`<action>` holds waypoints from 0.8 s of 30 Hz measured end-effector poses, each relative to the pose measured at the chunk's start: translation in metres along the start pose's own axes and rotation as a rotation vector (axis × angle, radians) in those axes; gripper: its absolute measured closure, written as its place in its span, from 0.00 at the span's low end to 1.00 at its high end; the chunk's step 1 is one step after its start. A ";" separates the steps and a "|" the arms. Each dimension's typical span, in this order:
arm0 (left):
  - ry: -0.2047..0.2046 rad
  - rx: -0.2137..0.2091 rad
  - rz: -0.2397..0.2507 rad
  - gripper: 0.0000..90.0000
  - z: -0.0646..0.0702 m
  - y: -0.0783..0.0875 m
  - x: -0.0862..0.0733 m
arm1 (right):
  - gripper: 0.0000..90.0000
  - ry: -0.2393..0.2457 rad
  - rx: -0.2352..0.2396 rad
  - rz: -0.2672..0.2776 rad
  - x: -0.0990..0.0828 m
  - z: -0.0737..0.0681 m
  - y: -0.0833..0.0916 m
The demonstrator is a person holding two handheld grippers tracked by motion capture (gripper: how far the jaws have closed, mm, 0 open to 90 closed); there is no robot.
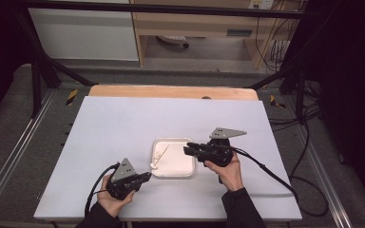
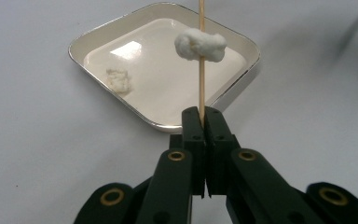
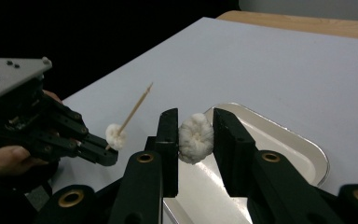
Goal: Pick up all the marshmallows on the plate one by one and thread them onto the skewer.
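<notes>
Left gripper [image 2: 203,114] jaws pressed on skewer [image 2: 201,70], one marshmallow [image 2: 200,44] threaded. Right gripper [image 3: 195,126] pinches second marshmallow [image 3: 196,137] above tray [image 3: 307,149]. Next: align with skewer tip, push on.

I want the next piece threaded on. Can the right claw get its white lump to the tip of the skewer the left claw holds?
Probably yes: the skewer tip sticks up bare above its threaded piece, nothing between it and the lump.

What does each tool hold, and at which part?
Left tool: wooden skewer, by its lower end. Right tool: white puffy piece, gripped at its two sides.
</notes>
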State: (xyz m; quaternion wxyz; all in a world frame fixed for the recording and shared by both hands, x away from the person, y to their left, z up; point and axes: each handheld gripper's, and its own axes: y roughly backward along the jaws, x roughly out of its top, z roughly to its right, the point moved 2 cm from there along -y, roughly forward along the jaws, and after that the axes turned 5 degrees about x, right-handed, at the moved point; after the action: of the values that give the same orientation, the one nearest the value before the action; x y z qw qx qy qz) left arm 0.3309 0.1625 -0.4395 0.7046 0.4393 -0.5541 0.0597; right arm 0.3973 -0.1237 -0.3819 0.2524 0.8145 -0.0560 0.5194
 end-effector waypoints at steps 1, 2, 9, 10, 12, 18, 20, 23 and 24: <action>-0.001 -0.001 0.000 0.98 0.000 0.000 0.000 | 0.81 -0.007 0.003 0.015 0.003 0.000 0.002; -0.001 -0.001 0.000 0.98 0.000 0.000 0.000 | 0.81 -0.012 0.007 0.024 0.004 0.000 0.003; -0.010 -0.002 0.000 0.98 0.001 -0.001 0.000 | 0.82 -0.035 0.036 0.081 0.018 -0.002 0.007; -0.008 -0.002 -0.001 0.98 0.001 -0.001 0.000 | 0.82 -0.037 0.041 0.087 0.020 -0.003 0.006; -0.008 -0.003 -0.002 0.98 0.002 -0.001 0.000 | 0.82 -0.052 0.058 0.103 0.024 -0.003 0.004; -0.008 -0.003 -0.002 0.98 0.002 0.000 0.000 | 0.82 -0.083 0.087 0.105 0.029 -0.002 -0.009; -0.008 -0.004 -0.002 0.98 0.002 0.000 0.000 | 0.82 -0.099 0.098 0.107 0.028 -0.001 -0.013; -0.008 -0.004 -0.002 0.98 0.002 0.000 0.000 | 0.82 -0.110 0.107 0.094 0.025 0.000 -0.018; -0.008 -0.005 -0.002 0.98 0.002 0.000 0.000 | 0.82 -0.112 0.110 0.091 0.025 0.001 -0.019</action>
State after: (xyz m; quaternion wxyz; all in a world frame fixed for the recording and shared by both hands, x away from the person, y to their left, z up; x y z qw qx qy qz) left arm 0.3294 0.1606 -0.4393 0.7035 0.4385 -0.5566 0.0558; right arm 0.4160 -0.1029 -0.3673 0.1798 0.8514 -0.0781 0.4864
